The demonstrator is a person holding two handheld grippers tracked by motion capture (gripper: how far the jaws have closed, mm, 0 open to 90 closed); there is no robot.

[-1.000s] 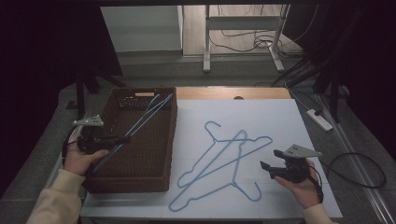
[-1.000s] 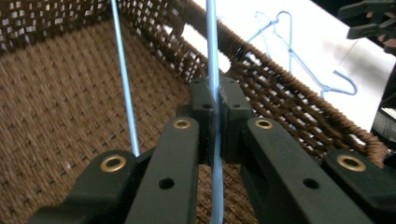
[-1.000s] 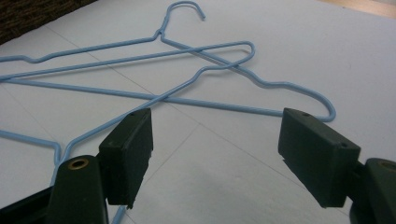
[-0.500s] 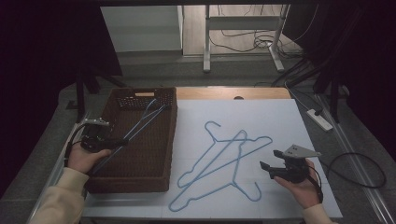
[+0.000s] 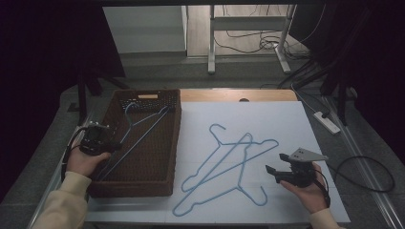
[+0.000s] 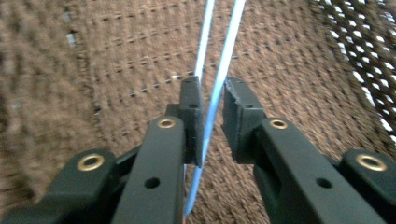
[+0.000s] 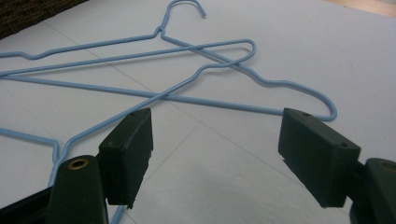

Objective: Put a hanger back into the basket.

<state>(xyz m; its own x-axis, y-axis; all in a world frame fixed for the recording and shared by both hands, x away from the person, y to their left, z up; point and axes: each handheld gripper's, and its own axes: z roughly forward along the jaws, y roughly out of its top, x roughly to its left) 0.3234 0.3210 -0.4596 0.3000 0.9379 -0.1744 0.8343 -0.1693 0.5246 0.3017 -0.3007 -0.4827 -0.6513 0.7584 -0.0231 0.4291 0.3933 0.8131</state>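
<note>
A blue wire hanger lies inside the brown woven basket, hook toward the far wall. My left gripper reaches in over the basket's left rim. In the left gripper view its jaws stand slightly parted around the hanger's wire; the wire rests against one pad with a gap to the other. Two more blue hangers lie crossed on the white sheet. My right gripper hovers open just right of them, empty, facing the hangers.
The wooden table edge shows beyond the sheet. A white power strip and a black cable loop lie on the floor to the right. Bare sheet spreads around the crossed hangers.
The hanger in my left gripper came down from a tilt above the basket to lie inside it. The left hand drew back toward the rim and its jaws parted. The right gripper stayed still.
</note>
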